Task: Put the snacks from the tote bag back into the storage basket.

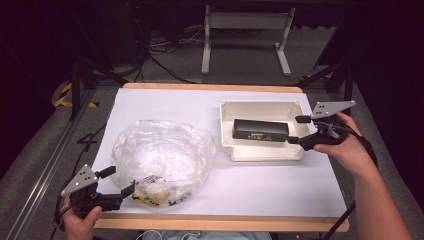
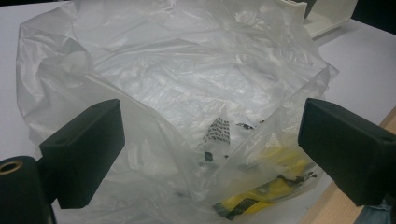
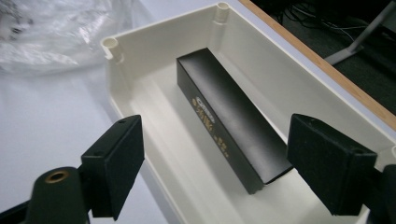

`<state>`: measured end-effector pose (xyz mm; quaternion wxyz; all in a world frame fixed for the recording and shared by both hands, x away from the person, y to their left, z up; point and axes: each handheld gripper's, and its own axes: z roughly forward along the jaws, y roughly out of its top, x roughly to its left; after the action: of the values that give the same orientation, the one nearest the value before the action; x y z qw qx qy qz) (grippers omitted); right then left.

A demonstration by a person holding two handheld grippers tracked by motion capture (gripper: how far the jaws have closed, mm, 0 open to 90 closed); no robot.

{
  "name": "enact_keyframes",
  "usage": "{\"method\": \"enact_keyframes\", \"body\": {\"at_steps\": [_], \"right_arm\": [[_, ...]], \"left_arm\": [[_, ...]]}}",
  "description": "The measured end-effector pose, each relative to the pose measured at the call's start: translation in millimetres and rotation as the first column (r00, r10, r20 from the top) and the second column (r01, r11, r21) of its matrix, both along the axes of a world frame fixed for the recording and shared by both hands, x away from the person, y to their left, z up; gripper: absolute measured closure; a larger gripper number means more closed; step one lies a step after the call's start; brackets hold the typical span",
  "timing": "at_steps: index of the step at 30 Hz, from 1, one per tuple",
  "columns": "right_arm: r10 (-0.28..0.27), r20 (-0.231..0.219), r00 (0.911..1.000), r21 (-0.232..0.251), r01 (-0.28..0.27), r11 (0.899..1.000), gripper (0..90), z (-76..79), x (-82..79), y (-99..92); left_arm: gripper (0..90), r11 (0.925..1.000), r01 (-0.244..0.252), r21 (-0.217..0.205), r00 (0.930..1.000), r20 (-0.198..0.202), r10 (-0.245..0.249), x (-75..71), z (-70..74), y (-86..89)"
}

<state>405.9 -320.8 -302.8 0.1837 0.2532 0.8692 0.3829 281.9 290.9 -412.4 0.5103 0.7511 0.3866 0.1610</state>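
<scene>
While a black box (image 1: 260, 130) lies in the white tray (image 1: 227, 145), both grippers, left (image 1: 120, 181) and right (image 1: 297, 129), gape empty, the plastic bag (image 1: 162, 152) ungrasped.

This looks like a lab or recording room rather than a home. The worktop (image 1: 280, 190) is a wood-edged board under a plain white sheet, set in a dark room with grey carpet. Beyond it, at the top centre of the high view, stands the white metal frame of a desk (image 1: 245, 37), with loose black cables (image 1: 160, 55) on the floor at upper left. Yellow-and-black hazard tape (image 1: 65, 95) marks the floor at the left edge.
</scene>
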Motion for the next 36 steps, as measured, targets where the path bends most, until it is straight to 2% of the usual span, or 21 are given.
{"method": "enact_keyframes", "body": {"at_steps": [6,10,12,14,15,17,19,23,31,36], "right_arm": [[0.007,0.002,1.0,0.039,-0.007,0.999,17.9,-0.4,-19.7,-0.7],[0.014,0.003,0.9999,0.038,-0.014,0.999,17.9,-3.7,-33.1,1.2],[-0.01,-0.012,0.9999,0.051,0.011,0.999,15.9,-6.3,-39.5,2.0],[-0.064,-0.041,0.9971,0.073,0.067,0.995,14.8,-10.9,-46.3,2.4],[-0.059,-0.037,0.9975,0.079,0.062,0.995,14.5,-12.6,-48.0,2.6],[-0.047,-0.027,0.9985,0.091,0.05,0.995,11.3,-19.4,-52.2,3.4],[0.013,-0.002,0.9999,0.081,-0.012,0.997,10.1,-26.7,-56.7,4.9],[0.026,0.002,0.9997,0.082,-0.026,0.996,7.2,-37.3,-62.3,6.3],[-0.045,0.031,0.9985,0.096,0.042,0.995,5.7,-63.6,-76.7,9.1],[-0.087,0.042,0.9953,0.112,0.082,0.99,5.7,-85.7,-80.4,12.7]], "left_arm": [[8.1,1.0,0.007,0.002,1.0,-0.003,-0.007,1.9,0.1,-0.7],[8.1,1.0,0.008,-0.002,1.0,-0.001,-0.008,2.4,-0.3,-0.1],[8.1,1.0,0.007,-0.001,1.0,-0.004,-0.007,2.4,-0.3,0.3],[8.1,1.0,0.007,-0.001,1.0,-0.004,-0.007,2.1,-0.1,0.5],[8.1,1.0,0.007,-0.001,1.0,-0.003,-0.007,2.1,-0.1,0.6],[8.1,1.0,0.008,0.0,1.0,-0.004,-0.008,2.3,-0.3,0.5],[8.1,1.0,0.007,0.0,1.0,-0.005,-0.007,2.8,-0.6,0.3],[8.1,1.0,0.005,0.001,1.0,-0.007,-0.005,3.1,-0.9,0.5],[7.8,1.0,0.006,0.001,0.9999,-0.009,-0.006,4.0,-2.1,1.2],[6.7,0.9999,0.005,0.011,0.9999,-0.012,-0.004,5.3,-4.3,0.4]]}}
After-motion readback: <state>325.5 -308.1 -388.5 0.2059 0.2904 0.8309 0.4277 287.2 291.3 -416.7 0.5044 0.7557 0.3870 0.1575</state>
